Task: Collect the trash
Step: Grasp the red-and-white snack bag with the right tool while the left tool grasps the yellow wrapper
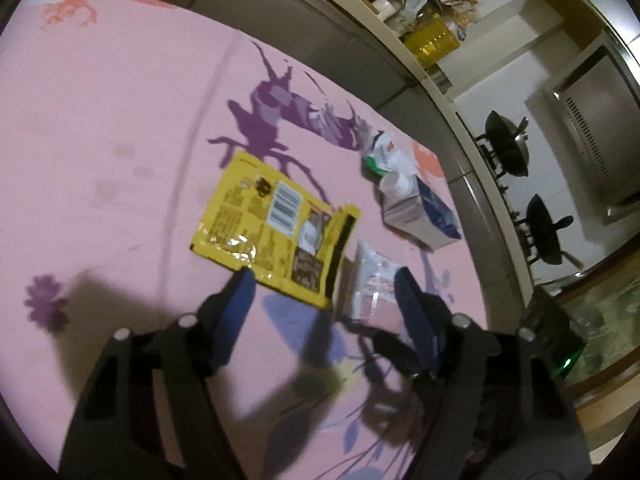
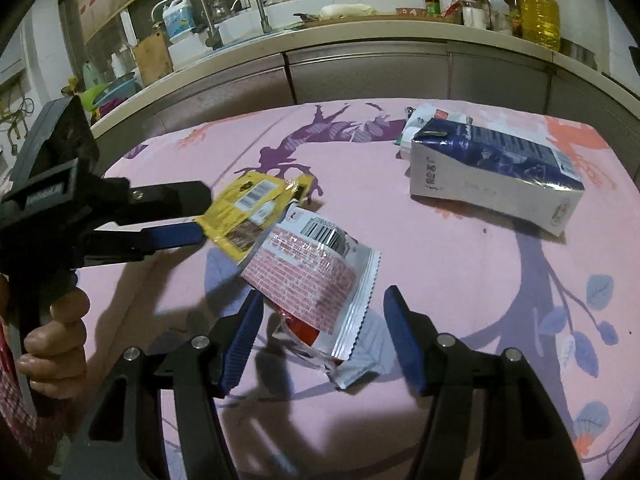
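Blue ribbed pads line the black fingers of the right gripper (image 2: pixel 322 300), which points down at a pink floral cloth-covered table (image 2: pixel 460 280). Its jaws stand apart, gripping nothing, on either side of the near end of a crumpled red-and-white foil snack wrapper (image 2: pixel 316 276) that lies flat near the table's near edge; the pads do not touch it.

The left gripper (image 1: pixel 324 276), held in a hand (image 2: pixel 56 340) at the left, reaches in over the table's left side. Its jaws are parted too, one finger over the near edge of a flat yellow foil sachet with a barcode (image 1: pixel 276 224), the other over the red-and-white wrapper; whether either pad touches is unclear. The sachet lies just beside the wrapper, towards the table's middle, its corner meeting the wrapper's far end.

Further off, near the table's far right corner, a dented blue-and-white carton (image 2: pixel 496 172) lies on its side, with crumpled green-and-white packaging (image 1: pixel 384 156) just behind it.
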Demonstrator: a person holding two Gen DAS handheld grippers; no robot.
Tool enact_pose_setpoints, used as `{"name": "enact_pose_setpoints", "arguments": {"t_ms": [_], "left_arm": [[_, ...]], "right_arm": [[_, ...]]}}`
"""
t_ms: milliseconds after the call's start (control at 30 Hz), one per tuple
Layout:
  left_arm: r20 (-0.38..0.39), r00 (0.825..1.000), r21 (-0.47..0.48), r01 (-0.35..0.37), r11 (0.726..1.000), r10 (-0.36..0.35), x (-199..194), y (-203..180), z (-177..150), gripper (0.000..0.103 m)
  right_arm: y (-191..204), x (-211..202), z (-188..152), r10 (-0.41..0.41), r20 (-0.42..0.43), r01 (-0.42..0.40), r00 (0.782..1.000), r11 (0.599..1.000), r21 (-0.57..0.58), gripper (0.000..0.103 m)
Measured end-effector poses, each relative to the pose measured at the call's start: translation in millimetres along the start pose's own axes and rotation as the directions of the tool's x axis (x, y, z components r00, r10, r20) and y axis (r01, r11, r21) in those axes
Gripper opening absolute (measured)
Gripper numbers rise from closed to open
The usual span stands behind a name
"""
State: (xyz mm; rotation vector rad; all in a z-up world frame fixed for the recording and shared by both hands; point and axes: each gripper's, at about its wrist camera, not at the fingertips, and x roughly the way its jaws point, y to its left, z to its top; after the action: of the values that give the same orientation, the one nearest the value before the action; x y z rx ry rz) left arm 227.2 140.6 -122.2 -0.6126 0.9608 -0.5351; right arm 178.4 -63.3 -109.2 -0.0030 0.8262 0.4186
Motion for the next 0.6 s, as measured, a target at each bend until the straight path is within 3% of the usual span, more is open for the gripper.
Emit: {"name": "enact_pose_setpoints", "arguments": {"t_ms": [267, 333, 400, 600], "left_arm": [[-0.007, 1.000, -0.043, 0.005, 0.999, -0.005, 5.3, -0.6, 0.8, 0.069], [0.001, 1.000, -0.062, 0.008, 0.998, -0.008, 3.9, 2.7, 2.0, 0.069], [0.010, 1.000, -0.067, -0.004, 0.998, 0.005, -1.4, 6.8, 2.4, 0.069], [0.073, 0.995, -0.045, -0.071, 0.996, 0.074, -28.5, 12.9, 11.0, 0.069]], "right_arm": [[1.9, 0.8, 6.3, -0.009, 0.003, 0.009, 1.000, 1.000, -0.013, 0.059], [3.4, 1.7, 8.9, -0.001, 0.007, 0.001, 1.000, 1.000, -0.025, 0.029], [6.2, 2.4, 10.6, -0.006, 0.007, 0.007, 1.000, 0.999, -0.047, 0.016], [-2.5, -12.1, 13.0, 0.000, 0.053, 0.001, 0.999, 1.000, -0.008, 0.010]]}}
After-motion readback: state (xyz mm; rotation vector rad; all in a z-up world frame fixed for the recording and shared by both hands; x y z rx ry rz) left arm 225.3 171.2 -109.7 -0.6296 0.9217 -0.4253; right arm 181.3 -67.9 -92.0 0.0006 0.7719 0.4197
